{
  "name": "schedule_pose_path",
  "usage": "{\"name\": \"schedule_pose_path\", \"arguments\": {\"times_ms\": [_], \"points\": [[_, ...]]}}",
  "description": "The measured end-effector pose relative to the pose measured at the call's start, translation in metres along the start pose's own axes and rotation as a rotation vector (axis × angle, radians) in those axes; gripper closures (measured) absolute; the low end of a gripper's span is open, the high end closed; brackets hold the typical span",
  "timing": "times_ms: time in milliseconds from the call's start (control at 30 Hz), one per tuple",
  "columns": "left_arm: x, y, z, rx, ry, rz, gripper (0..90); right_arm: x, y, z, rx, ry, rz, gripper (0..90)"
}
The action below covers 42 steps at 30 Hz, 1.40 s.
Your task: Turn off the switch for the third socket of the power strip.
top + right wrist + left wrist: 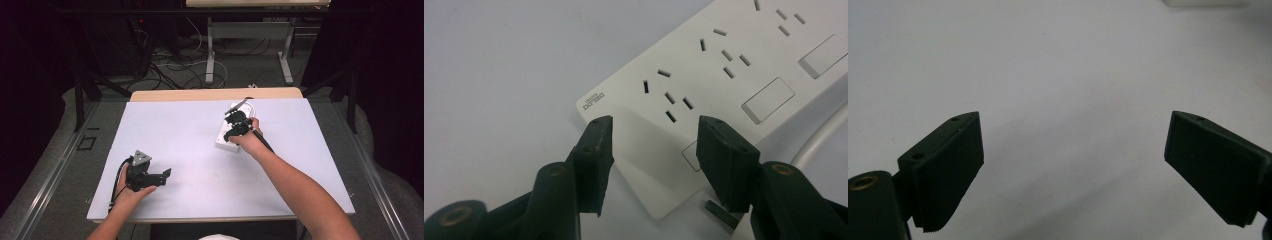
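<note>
Your right gripper (654,145) hangs low over the near end of the white power strip (724,75), jaws parted to a moderate gap with nothing between them; one black pad sits just beside the strip's corner that bears the small printed logo, the other is over the strip close to a rocker switch (768,100). In the high view that gripper (239,126) and your right hand (250,140) cover much of the strip (222,140), which lies toward the far right part of the table, angled, its white cable (824,135) running off along one side. A small dark flat piece (722,214) rests on the table surface just beside the strip's near end; you cannot tell what it is. Your left gripper (162,177) is held in your left hand (131,194) near the table's near left corner, well apart from the strip. Its jaws stand wide open and empty over the bare white table top (1058,75), with only a sliver of the strip (1205,2) in its far background.
</note>
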<state>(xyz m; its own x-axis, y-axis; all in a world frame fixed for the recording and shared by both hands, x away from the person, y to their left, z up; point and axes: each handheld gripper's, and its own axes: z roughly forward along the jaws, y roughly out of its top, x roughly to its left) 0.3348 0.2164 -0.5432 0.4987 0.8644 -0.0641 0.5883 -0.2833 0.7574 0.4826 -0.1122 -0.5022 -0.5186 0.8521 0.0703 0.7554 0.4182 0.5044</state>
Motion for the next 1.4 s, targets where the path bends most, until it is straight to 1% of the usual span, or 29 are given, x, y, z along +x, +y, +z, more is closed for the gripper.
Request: {"name": "schedule_pose_path", "arguments": {"times_ms": [67, 100, 133, 167, 200, 233, 267, 300, 333, 367, 400, 467, 500, 533, 567, 667, 733, 767, 800, 833, 867, 900, 1000, 1033, 1100, 1167, 1200, 1233, 1400], "points": [[0.0, 0.0, 0.0, 0.0, 0.0, 0.001, 8.6, 0.001, 0.0, -0.002, 0.0, -0.011, -0.008, 44.4], [0.0, 0.0, 0.0, 0.0, 0.0, 0.001, 8.6, 0.002, 0.0, -0.003, 0.001, -0.011, 0.002, 43.0], [0.0, 0.0, 0.0, 0.0, 0.0, 0.001, 8.6, 0.003, 0.0, -0.003, -0.011, -0.006, -0.002, 41.5], [0.0, 0.0, 0.0, 0.005, 0.0, 0.002, 8.6, 0.003, 0.0, -0.005, -0.008, -0.018, -0.016, 40.6], [0.0, 0.0, 0.0, 0.001, 0.0, 0.001, 8.6, 0.004, 0.0, -0.005, -0.022, -0.005, -0.012, 39.7], [0.0, 0.0, 0.0, 0.0, 0.001, 0.001, 8.6, 0.005, 0.001, -0.006, -0.015, -0.007, 0.001, 39.1], [0.0, 0.0, 0.0, 0.001, 0.0, 0.001, 8.6, 0.005, 0.0, -0.006, -0.019, 0.002, -0.003, 38.6], [0.0, 0.0, 0.0, 0.001, 0.0, 0.001, 8.6, 0.005, 0.0, -0.006, -0.037, 0.002, 0.001, 38.0], [0.0, 0.0, 0.0, 0.0, 0.0, 0.001, 8.6, 0.006, 0.0, -0.008, -0.027, -0.003, 0.0, 37.7], [0.0, 0.0, 0.0, -0.003, 0.003, 0.005, 8.6, 0.008, 0.0, -0.008, -0.027, -0.001, 0.02, 37.5], [0.0, 0.0, 0.0, -0.002, 0.007, 0.007, 8.6, 0.007, 0.0, -0.009, -0.035, 0.008, -0.006, 37.4], [0.0, 0.0, 0.0, -0.001, 0.007, 0.007, 8.7, 0.008, 0.0, -0.01, -0.043, 0.011, -0.005, 37.4], [0.0, 0.0, 0.0, 0.0, 0.007, 0.008, 8.7, 0.008, -0.001, -0.009, -0.07, 0.012, 0.002, 37.4], [0.0, 0.0, 0.0, -0.001, 0.005, 0.008, 8.7, 0.009, 0.0, -0.012, -0.039, 0.017, 0.004, 37.4], [0.0, 0.0, 0.0, -0.001, 0.005, 0.008, 8.7, 0.01, 0.0, -0.013, -0.051, 0.013, 0.004, 37.2], [0.0, 0.0, 0.0, 0.0, 0.007, 0.008, 8.7, 0.013, -0.001, -0.014, -0.076, 0.015, 0.029, 31.7], [0.0, 0.0, 0.0, -0.001, 0.005, 0.008, 8.7, 0.013, -0.001, -0.016, -0.072, 0.025, 0.028, 27.7], [0.0, 0.0, 0.0, -0.001, 0.005, 0.008, 8.7, 0.014, -0.001, -0.014, -0.115, 0.037, 0.034, 25.8], [0.0, 0.0, 0.0, -0.001, 0.005, 0.009, 8.7, 0.014, -0.001, -0.017, -0.092, 0.019, 0.036, 24.3], [0.0, 0.0, 0.001, -0.006, 0.005, 0.001, 8.7, 0.014, -0.001, -0.019, -0.085, 0.022, 0.028, 22.5], [0.0, 0.0, 0.001, -0.005, 0.005, 0.002, 8.7, 0.015, -0.001, -0.018, -0.104, 0.015, 0.042, 20.1], [0.0, 0.0, 0.001, -0.001, 0.004, 0.009, 8.7, 0.016, -0.001, -0.019, -0.092, 0.01, 0.045, 18.6], [0.0, 0.0, 0.001, -0.002, 0.003, 0.008, 8.7, 0.016, -0.002, -0.021, -0.103, 0.01, 0.024, 16.0], [0.0, 0.0, 0.0, -0.002, 0.003, 0.009, 8.7, 0.017, -0.003, -0.021, -0.116, 0.008, 0.028, 15.8], [-0.001, 0.0, 0.001, -0.007, 0.006, 0.0, 8.7, 0.018, -0.003, -0.022, -0.106, 0.0, 0.023, 15.2], [-0.001, 0.0, 0.001, -0.007, 0.006, 0.0, 8.7, 0.019, -0.004, -0.024, -0.117, -0.003, 0.0, 14.3], [-0.001, 0.0, 0.001, -0.006, 0.006, 0.002, 8.7, 0.02, -0.004, -0.025, -0.132, -0.01, 0.002, 13.8], [0.0, 0.0, 0.0, -0.005, 0.006, 0.004, 8.7, 0.021, -0.004, -0.026, -0.125, -0.01, -0.01, 13.5], [-0.001, 0.0, 0.0, -0.007, 0.005, 0.002, 8.7, 0.024, -0.006, -0.029, -0.122, -0.011, -0.022, 10.2]]}}
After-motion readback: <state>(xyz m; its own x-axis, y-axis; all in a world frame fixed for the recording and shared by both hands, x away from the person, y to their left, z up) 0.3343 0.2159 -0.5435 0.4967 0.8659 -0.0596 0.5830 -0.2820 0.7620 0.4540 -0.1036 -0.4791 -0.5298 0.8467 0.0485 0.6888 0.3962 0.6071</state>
